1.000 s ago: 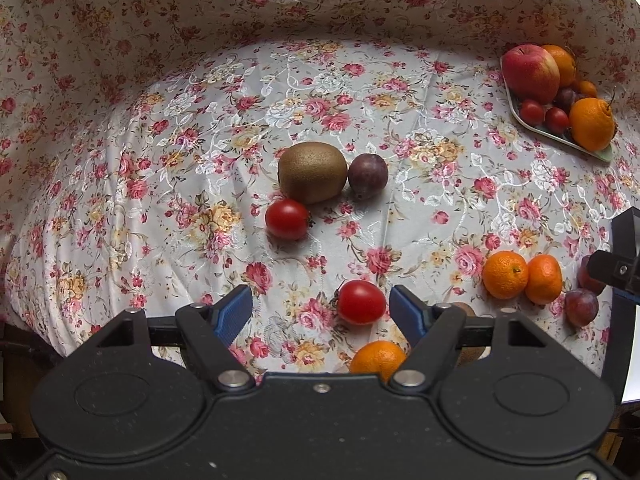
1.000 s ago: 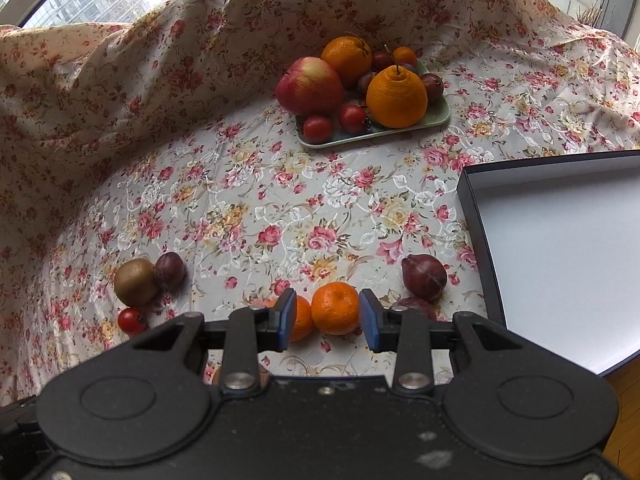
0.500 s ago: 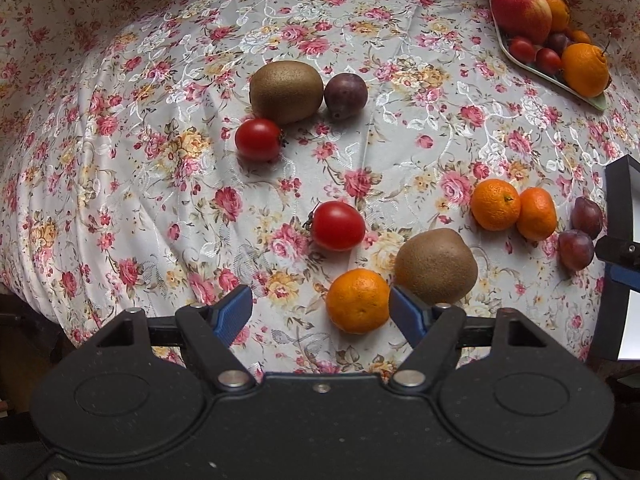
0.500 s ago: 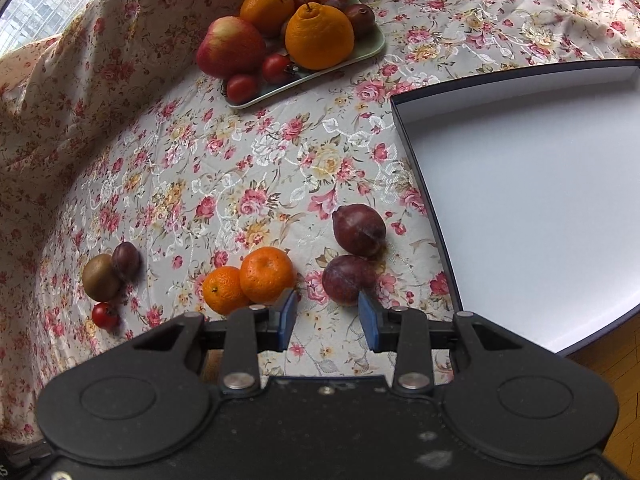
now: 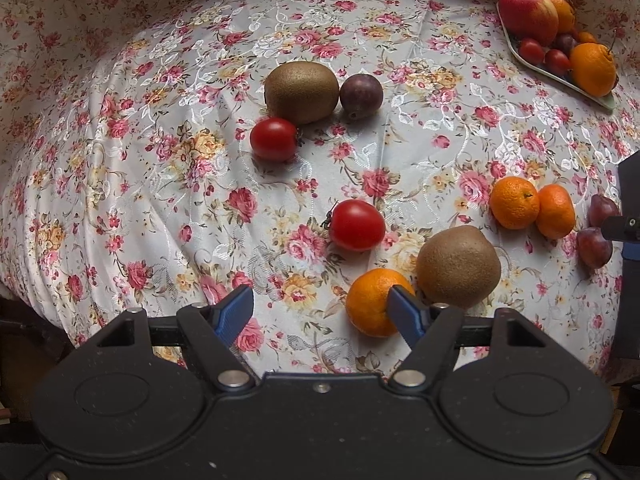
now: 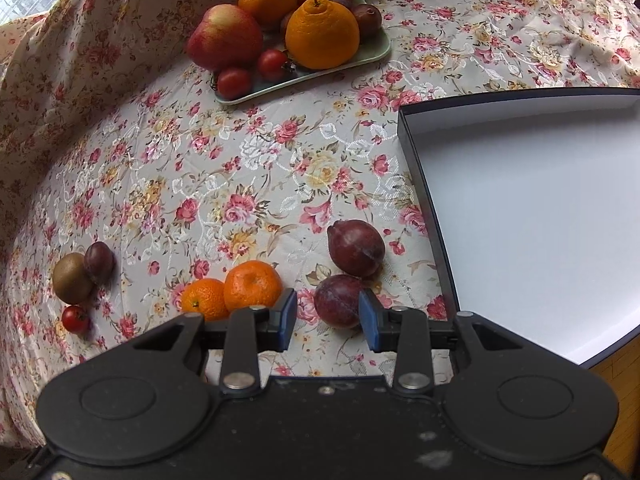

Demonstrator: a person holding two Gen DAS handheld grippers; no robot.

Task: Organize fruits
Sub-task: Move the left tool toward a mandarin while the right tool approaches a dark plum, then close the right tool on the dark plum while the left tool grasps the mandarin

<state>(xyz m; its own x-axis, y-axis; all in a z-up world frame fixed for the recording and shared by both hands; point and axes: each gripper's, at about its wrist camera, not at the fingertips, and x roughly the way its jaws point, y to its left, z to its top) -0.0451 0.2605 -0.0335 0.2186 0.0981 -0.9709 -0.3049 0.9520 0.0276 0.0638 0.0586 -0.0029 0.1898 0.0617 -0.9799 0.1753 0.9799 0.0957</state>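
- While the left gripper point(image 5: 322, 307) hangs wide open and empty above the floral cloth point(image 5: 160, 184), a mandarin point(image 5: 370, 302) sits by its right finger, touching a kiwi point(image 5: 458, 266).
- Right gripper point(image 6: 327, 321), jaws parted and gripping nothing, frames a plum point(image 6: 338, 300); a second plum point(image 6: 356, 247) lies just beyond.
- Beside them stands a white-lined box point(image 6: 416, 160).
- Far back, a green tray point(image 6: 376, 50) holds mixed fruit.
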